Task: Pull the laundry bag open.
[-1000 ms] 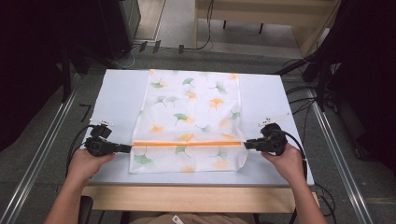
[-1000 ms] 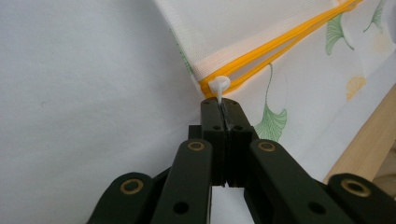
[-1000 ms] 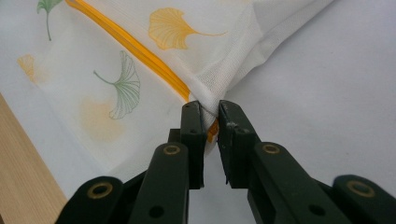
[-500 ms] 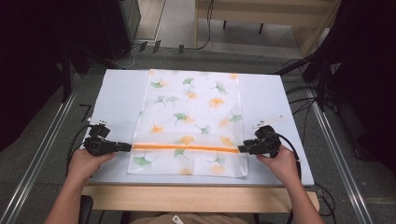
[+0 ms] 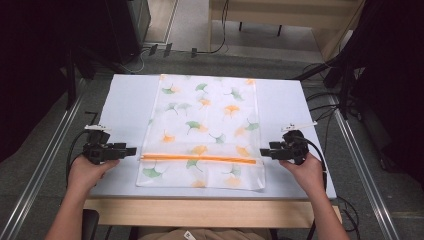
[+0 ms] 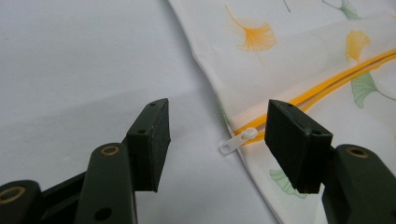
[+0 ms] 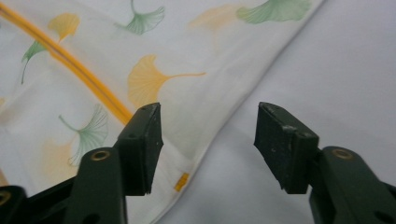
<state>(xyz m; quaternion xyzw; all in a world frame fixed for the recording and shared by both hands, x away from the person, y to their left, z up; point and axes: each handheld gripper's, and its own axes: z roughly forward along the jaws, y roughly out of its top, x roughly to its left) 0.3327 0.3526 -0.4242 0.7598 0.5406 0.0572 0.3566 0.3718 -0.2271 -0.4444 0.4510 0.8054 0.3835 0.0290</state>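
White mesh printed with ginkgo leaves forms the laundry bag spread flat on the pale desk in the high view, its orange zipper stretched between the left gripper and the right gripper. Compared with a second ago, both grippers are seen drawn slightly outward from the bag's edges, so a release is judged likely. In the left gripper view, the jaws are held apart, and the white zipper pull is seen just ahead between them, untouched. In the right gripper view, the jaws are likewise apart; the bag's side seam and a small orange tag are framed between them.
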